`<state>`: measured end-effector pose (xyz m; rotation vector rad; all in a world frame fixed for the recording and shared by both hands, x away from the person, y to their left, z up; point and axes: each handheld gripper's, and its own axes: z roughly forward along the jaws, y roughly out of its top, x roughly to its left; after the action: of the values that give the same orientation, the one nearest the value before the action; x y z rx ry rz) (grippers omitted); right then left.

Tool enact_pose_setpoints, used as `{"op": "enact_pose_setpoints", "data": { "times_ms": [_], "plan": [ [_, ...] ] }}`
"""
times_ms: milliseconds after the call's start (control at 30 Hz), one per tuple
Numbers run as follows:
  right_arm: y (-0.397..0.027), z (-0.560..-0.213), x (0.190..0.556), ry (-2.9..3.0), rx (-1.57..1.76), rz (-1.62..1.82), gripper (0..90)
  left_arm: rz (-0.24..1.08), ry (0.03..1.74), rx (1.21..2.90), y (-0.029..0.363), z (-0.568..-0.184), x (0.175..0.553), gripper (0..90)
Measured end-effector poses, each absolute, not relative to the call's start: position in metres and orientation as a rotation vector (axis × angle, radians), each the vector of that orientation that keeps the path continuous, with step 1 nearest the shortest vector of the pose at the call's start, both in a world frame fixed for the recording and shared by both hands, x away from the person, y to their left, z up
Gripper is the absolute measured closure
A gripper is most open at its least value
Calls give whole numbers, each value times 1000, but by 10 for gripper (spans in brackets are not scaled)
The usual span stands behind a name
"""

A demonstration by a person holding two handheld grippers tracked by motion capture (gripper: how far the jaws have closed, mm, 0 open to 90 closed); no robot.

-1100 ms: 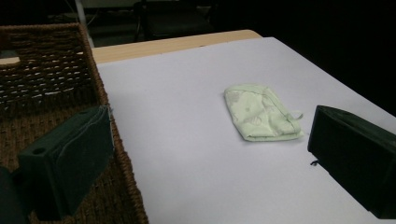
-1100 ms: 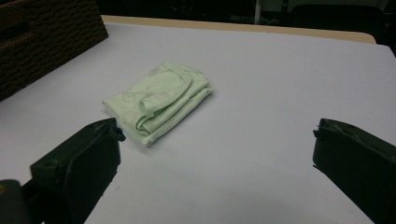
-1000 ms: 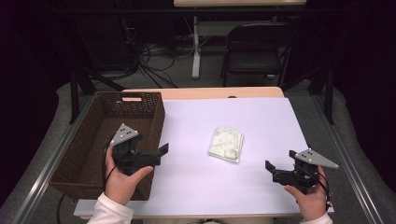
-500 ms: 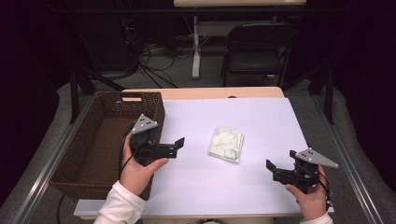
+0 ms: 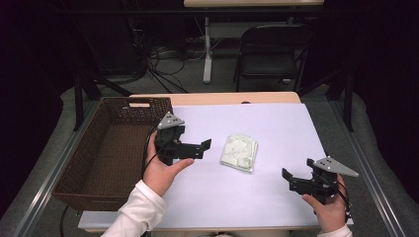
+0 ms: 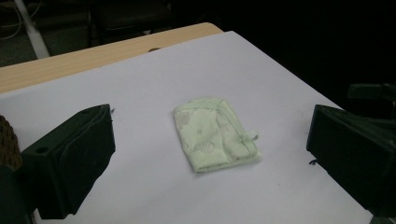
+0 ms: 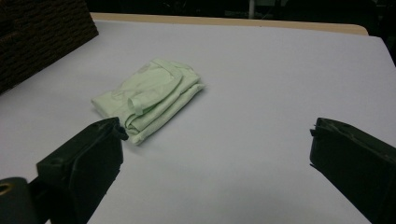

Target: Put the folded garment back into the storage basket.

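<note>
Folded pale-green cloth [image 7: 148,96] on white table [image 7: 280,93], beyond wide-apart black jaws.

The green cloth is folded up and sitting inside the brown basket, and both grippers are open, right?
Not quite. The folded green cloth lies on the white table, beside the brown basket, not inside it, as the high view shows. The left gripper and right gripper are indeed open.
</note>
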<state>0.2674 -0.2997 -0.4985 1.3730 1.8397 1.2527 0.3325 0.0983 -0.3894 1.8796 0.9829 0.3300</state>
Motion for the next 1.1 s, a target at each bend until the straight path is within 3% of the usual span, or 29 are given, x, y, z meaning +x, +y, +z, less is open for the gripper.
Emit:
{"op": "enact_pose_setpoints", "data": {
  "times_ms": [300, 1100],
  "plan": [
    [-300, -498, 268, 1845, 1356, 1255, 24, 371, 957, 1922, 78, -384, 345, 10],
    [-300, -499, 268, 1841, 1371, 1258, 36, 307, 1030, 1937, 53, -404, 392, 5]
  ]
}}
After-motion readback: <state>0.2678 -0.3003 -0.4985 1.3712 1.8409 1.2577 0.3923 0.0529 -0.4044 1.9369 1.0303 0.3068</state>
